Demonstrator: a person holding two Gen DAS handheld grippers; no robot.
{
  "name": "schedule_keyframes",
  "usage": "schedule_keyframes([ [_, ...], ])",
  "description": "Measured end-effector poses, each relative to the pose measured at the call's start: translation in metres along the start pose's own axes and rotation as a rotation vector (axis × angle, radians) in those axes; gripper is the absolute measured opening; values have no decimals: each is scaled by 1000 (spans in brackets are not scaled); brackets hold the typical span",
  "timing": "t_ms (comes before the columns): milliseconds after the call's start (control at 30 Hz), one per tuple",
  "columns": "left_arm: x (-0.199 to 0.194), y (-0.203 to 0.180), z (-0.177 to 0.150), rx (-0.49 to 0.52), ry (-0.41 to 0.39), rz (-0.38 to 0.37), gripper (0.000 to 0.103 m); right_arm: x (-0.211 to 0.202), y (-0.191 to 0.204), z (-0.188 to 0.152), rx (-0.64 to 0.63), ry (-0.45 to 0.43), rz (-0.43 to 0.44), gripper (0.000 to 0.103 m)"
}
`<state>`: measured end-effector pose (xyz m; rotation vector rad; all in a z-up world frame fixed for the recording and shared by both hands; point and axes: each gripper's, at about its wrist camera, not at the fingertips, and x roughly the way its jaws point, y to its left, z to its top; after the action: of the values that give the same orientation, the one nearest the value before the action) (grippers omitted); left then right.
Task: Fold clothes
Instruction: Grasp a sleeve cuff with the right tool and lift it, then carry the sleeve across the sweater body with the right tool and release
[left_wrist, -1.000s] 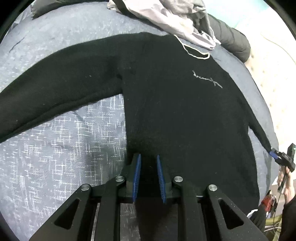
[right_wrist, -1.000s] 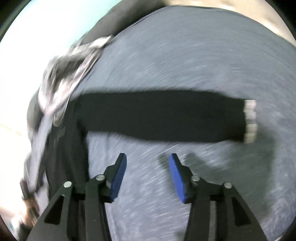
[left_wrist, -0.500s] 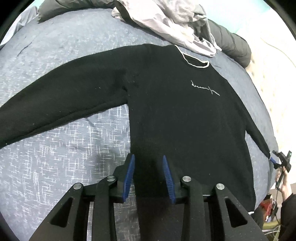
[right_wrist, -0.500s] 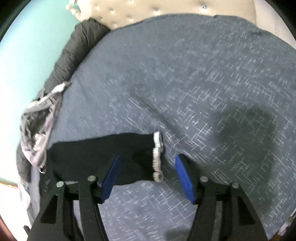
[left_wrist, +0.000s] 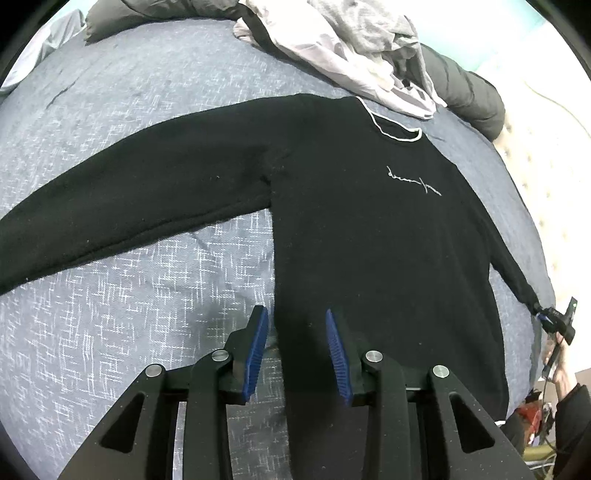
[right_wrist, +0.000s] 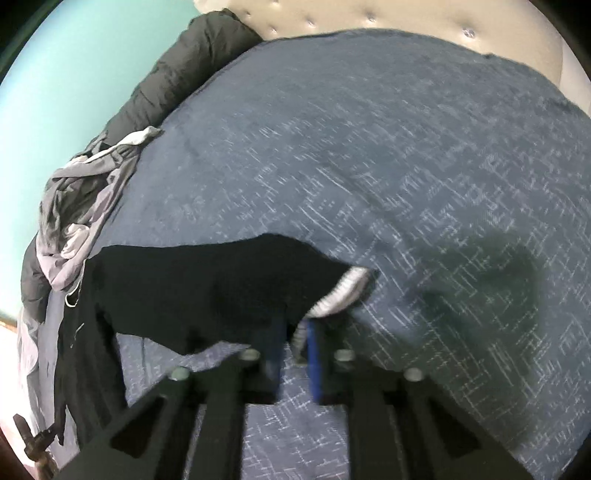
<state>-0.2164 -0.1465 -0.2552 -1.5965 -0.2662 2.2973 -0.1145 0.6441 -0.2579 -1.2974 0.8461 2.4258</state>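
Two grippers work our black sweater, spread flat on the blue bedspread. Our right gripper has just closed, pinching the white-trimmed cuff; our left gripper stands parted over the hem.

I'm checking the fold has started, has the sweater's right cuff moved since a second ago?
Yes. The cuff has lifted off the blanket, now bunched and pinched in the right gripper, whose jaws have just closed on it.
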Motion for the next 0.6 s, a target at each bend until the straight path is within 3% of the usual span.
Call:
schedule_keyframes([
  [133, -5, 2, 0, 0, -7, -3, 36, -15, 13, 7, -38, -42, 10, 6],
  [467, -21, 7, 0, -18, -38, -19, 36, -59, 81, 45, -139, -154, 151, 6],
  [600, -30, 9, -2, -13, -49, -15, 36, -73, 98, 72, -153, -192, 134, 6],
])
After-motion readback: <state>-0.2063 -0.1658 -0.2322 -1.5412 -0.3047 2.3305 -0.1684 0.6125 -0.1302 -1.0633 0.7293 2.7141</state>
